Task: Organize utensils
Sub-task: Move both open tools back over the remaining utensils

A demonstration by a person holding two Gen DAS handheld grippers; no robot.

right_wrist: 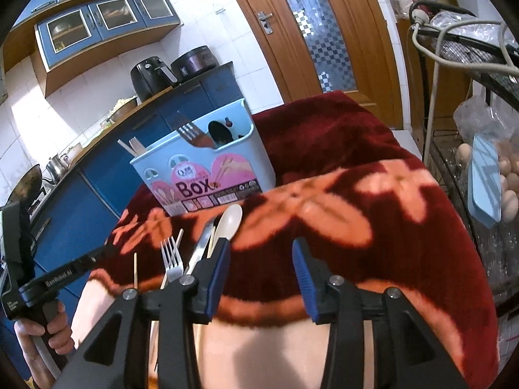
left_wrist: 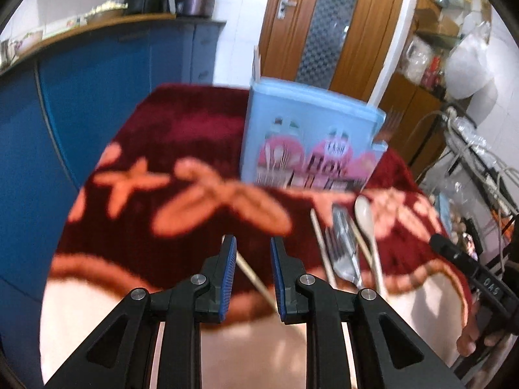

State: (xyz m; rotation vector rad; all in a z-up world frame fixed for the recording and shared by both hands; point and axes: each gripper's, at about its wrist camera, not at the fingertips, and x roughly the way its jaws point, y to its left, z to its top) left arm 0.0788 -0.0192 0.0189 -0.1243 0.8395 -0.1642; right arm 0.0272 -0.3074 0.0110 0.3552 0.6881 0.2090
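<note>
A light blue utensil box (right_wrist: 207,168) stands on the dark red flowered cloth (right_wrist: 340,149), holding a fork, a dark spoon and chopsticks. In front of it lie a cream spoon (right_wrist: 231,218), a table knife (right_wrist: 201,248), a fork (right_wrist: 171,254) and a lone chopstick (right_wrist: 135,269). My right gripper (right_wrist: 261,246) hangs open just right of the spoon, with nothing between its pads. My left gripper (left_wrist: 252,246) is open over the near cloth edge. A chopstick (left_wrist: 256,278) lies slanted on the cloth between its jaws, and the pads do not press on it.
Blue kitchen cabinets (left_wrist: 97,90) run along the left, and a wooden door (right_wrist: 324,32) stands behind the table. A wire rack (right_wrist: 454,149) with eggs (right_wrist: 506,175) and bags is close on the right. The cloth's front edge hangs over the table near both grippers.
</note>
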